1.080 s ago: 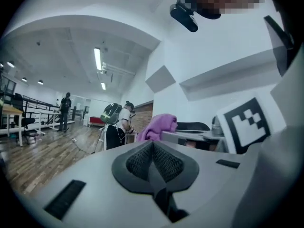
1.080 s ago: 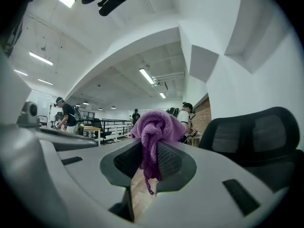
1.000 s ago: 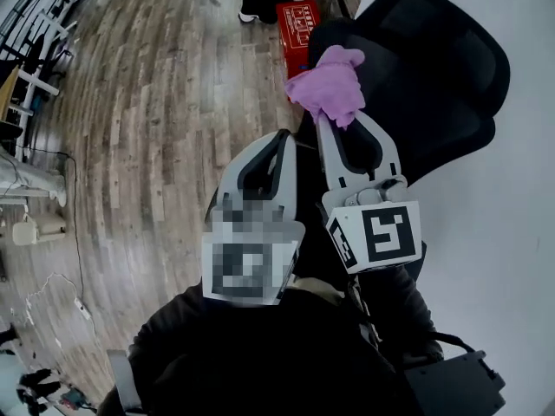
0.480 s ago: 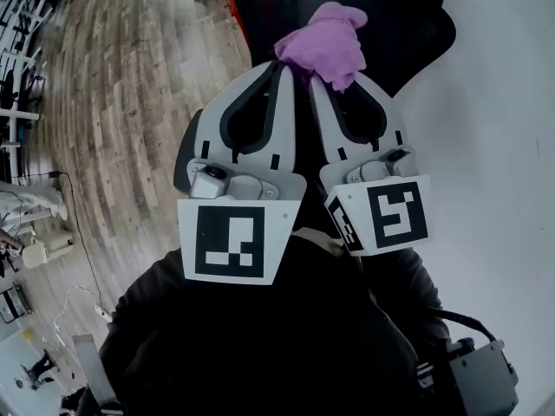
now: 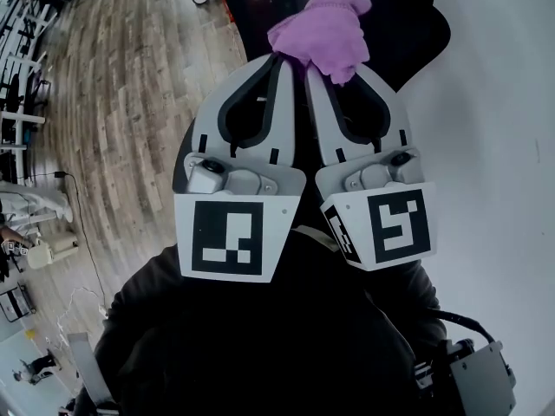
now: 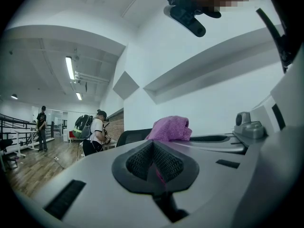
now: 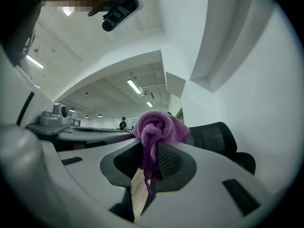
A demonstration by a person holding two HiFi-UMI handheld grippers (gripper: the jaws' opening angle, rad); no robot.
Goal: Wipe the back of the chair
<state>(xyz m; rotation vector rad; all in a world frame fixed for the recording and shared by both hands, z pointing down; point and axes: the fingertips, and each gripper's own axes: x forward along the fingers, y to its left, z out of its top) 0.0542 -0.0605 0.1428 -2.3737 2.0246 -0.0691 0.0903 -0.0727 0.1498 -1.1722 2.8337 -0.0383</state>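
Observation:
A black mesh office chair [image 5: 408,24] stands ahead by the white wall; its back shows in the right gripper view as the chair [image 7: 216,137]. My right gripper [image 5: 328,66] is shut on a bunched purple cloth [image 5: 323,31], which sticks out past the fingertips, over the chair back in the head view. The cloth [image 7: 154,129] is pinched between the dark pads in the right gripper view. My left gripper [image 5: 279,59] is held close beside the right one, shut and holding nothing. From the left gripper view the cloth [image 6: 170,128] shows just to the right.
A wooden floor [image 5: 121,102] spreads to the left, with a cable and metal racks [image 5: 22,76] at its far edge. A white wall [image 5: 494,146] runs along the right. A person with a backpack [image 6: 94,129] stands in the distance; another stands farther back.
Both grippers have come up and forward together, side by side. The cloth now sits higher over the chair back, and the chair fills less of the head view.

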